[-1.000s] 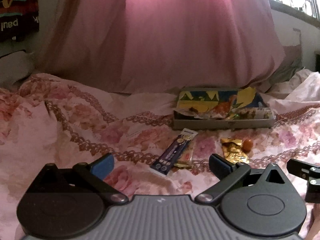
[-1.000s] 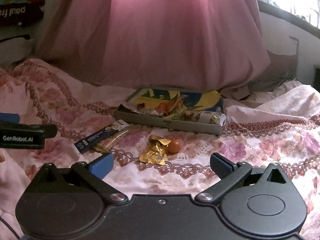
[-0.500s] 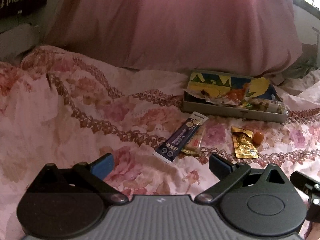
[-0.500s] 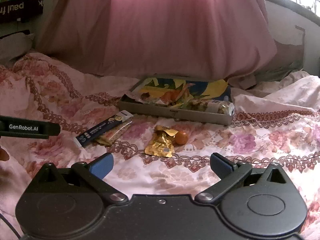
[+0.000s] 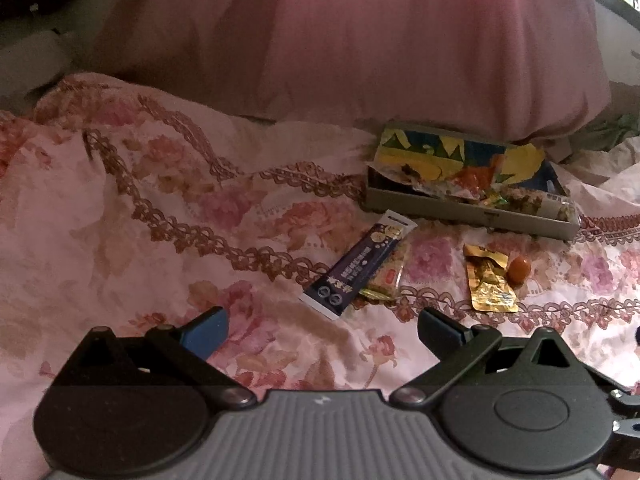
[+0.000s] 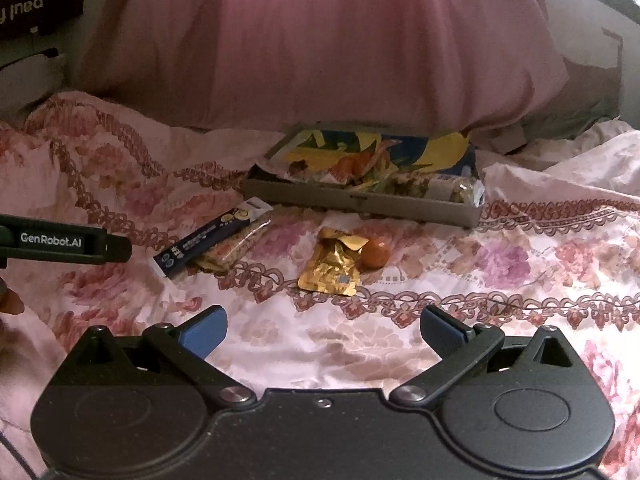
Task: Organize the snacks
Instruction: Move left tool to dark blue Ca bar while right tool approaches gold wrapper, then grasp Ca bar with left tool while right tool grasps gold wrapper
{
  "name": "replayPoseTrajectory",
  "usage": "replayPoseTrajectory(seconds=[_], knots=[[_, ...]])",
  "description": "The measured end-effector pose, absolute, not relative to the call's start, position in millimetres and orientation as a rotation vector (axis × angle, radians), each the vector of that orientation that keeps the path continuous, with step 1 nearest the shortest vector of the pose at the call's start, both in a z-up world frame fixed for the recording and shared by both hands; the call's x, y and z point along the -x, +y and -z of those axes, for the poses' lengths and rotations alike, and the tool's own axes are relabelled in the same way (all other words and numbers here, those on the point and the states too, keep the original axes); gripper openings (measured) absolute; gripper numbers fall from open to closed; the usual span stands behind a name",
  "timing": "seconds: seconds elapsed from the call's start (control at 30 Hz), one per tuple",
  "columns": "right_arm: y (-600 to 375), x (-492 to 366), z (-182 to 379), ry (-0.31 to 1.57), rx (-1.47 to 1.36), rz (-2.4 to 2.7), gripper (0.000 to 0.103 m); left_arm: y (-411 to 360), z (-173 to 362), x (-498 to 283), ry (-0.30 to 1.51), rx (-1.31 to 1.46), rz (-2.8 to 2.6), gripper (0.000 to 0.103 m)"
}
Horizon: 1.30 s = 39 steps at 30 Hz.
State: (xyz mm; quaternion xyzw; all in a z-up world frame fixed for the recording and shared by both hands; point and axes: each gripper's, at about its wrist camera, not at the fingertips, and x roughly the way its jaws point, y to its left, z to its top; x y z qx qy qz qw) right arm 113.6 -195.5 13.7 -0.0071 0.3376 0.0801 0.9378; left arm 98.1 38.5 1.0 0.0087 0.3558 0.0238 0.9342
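On the floral bedspread lie a dark blue snack bar partly over a clear-wrapped cereal bar, a gold foil pouch and a small orange fruit. Behind them a shallow grey box holds several snacks. My left gripper is open, just short of the blue bar. My right gripper is open, short of the gold pouch. Both hold nothing.
A pink curtain hangs down behind the box. The bedspread is rumpled with folds at left and right. The left gripper's body juts in at the left of the right wrist view, with a fingertip of the person below it.
Both grippers have moved forward and tilted down toward the snacks, which now appear larger and nearer. Both remain open.
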Motion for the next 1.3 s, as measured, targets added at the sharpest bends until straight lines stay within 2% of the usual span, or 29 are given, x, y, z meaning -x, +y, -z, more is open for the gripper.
replayPoseTrajectory(seconds=[0.23,0.4,0.57,0.9,1.13,1.3], knots=[[-195.9,-131.6,-13.7,0.723,0.038,-0.190,0.102,47.3,5.0,-122.1,0.833,0.049,0.008,0.103],[-198.0,-149.9,-13.5,0.747,0.059,-0.214,0.102,66.3,12.9,-145.4,0.946,0.199,0.025,0.103],[-195.5,-175.3,-13.5,0.737,0.139,-0.256,0.102,86.9,16.6,-159.3,0.978,0.316,0.024,0.103],[-189.1,-212.6,17.3,0.808,0.119,-0.338,0.102,55.9,19.6,-215.6,0.953,0.025,0.040,0.103],[-192.6,-224.6,33.0,0.836,0.103,-0.320,0.102,23.6,46.7,-258.9,1.044,0.025,0.076,0.103],[-197.3,-239.9,41.9,0.876,0.013,-0.333,0.102,20.3,60.8,-261.5,1.019,-0.088,0.099,0.103]])
